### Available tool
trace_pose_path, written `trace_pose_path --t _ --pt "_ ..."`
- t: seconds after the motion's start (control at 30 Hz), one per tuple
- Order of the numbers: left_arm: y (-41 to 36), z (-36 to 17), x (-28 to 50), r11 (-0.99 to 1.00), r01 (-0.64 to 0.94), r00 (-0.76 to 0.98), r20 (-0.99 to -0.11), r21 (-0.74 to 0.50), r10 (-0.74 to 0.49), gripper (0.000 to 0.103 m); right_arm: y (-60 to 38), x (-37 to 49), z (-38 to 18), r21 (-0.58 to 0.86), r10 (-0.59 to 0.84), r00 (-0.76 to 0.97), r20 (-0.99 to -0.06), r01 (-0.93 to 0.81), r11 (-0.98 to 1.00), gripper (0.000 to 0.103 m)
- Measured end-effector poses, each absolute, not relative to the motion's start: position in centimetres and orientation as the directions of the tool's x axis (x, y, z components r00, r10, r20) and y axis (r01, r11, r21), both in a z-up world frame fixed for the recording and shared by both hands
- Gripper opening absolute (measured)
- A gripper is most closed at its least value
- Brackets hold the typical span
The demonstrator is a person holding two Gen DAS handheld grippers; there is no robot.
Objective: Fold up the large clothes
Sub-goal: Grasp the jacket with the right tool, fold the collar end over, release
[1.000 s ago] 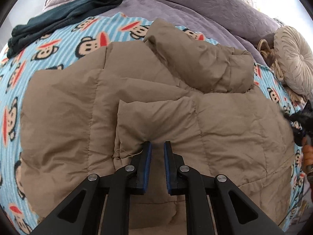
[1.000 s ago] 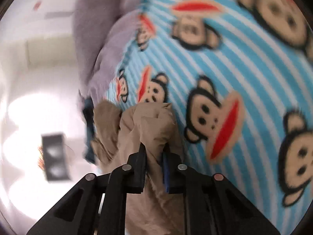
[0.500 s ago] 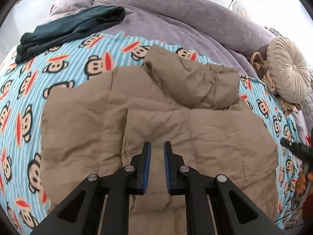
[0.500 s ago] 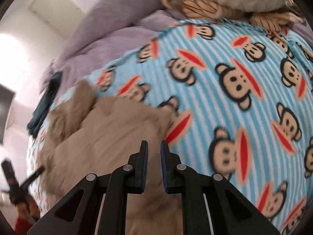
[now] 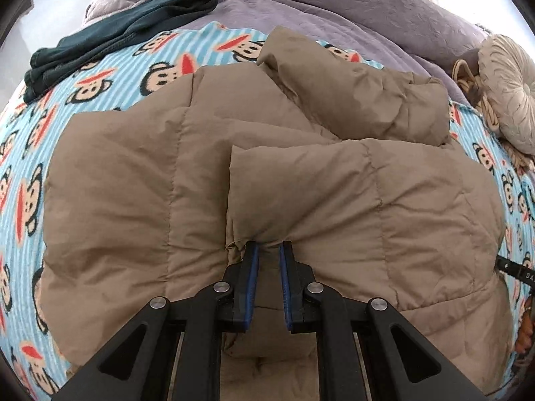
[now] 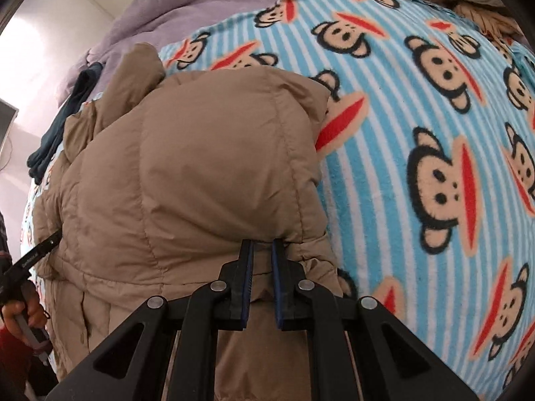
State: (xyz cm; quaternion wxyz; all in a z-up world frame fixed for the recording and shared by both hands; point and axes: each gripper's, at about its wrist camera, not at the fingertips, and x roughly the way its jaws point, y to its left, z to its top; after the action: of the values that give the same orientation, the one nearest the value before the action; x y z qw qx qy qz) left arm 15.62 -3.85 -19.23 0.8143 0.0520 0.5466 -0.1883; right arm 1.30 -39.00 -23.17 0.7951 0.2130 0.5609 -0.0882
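A tan quilted puffer jacket (image 5: 301,173) lies spread on a bed with a monkey-print blanket (image 5: 100,77); one sleeve is folded across its body. My left gripper (image 5: 267,247) has its jaws a little apart, tips pressed at the folded sleeve's cuff edge, fabric bunched between them. In the right wrist view the jacket (image 6: 187,173) fills the left half. My right gripper (image 6: 262,244) has its jaws a little apart at the jacket's right hem edge, fabric between the tips.
A dark teal garment (image 5: 117,30) lies at the back left on a purple quilt (image 5: 334,3). A round beige cushion (image 5: 511,93) sits at the right. The blanket (image 6: 418,133) stretches right of the jacket. The other gripper and hand (image 6: 20,287) show at the left edge.
Both grippers have come down from above the jacket onto it. The left one now sits at the sleeve cuff, the right one at the jacket's right hem.
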Motion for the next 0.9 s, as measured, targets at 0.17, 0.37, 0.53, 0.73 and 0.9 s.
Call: trace_pose_path --t 0.17,0.37,0.53,0.73,0.9 --pt "-3.8 -17.9 15.3 0.931 0.354 0.327 -0.922 -0.082 -0.206 0.015 -38.6 1.1 -22.2 0.224 0.092 0.331 -0.939 0.387 0.895 0.013" --pt "-3.1 -15.8 13.1 0.936 0.352 0.335 -0.929 -0.031 -0.157 0.015 -38.6 -0.6 -19.9 0.230 0.098 0.320 -0.942 0.405 0.885 0.017" --pt "-2.1 -14.0 10.3 0.943 0.331 0.311 -0.938 -0.044 -0.152 0.015 -38.2 -3.0 -18.7 0.253 0.122 0.309 -0.943 0.430 0.866 0.022" --pt "-1.1 -12.5 5.9 0.955 0.292 0.278 -0.950 -0.056 -0.141 0.016 -36.6 -5.9 -17.7 0.294 0.175 0.296 -0.939 0.428 0.855 0.048" --pt "0.6 -11.0 2.3 0.965 0.253 0.311 -0.939 -0.069 -0.149 0.103 -34.6 -7.9 -17.4 0.319 0.219 0.275 -0.936 0.406 0.856 0.062"
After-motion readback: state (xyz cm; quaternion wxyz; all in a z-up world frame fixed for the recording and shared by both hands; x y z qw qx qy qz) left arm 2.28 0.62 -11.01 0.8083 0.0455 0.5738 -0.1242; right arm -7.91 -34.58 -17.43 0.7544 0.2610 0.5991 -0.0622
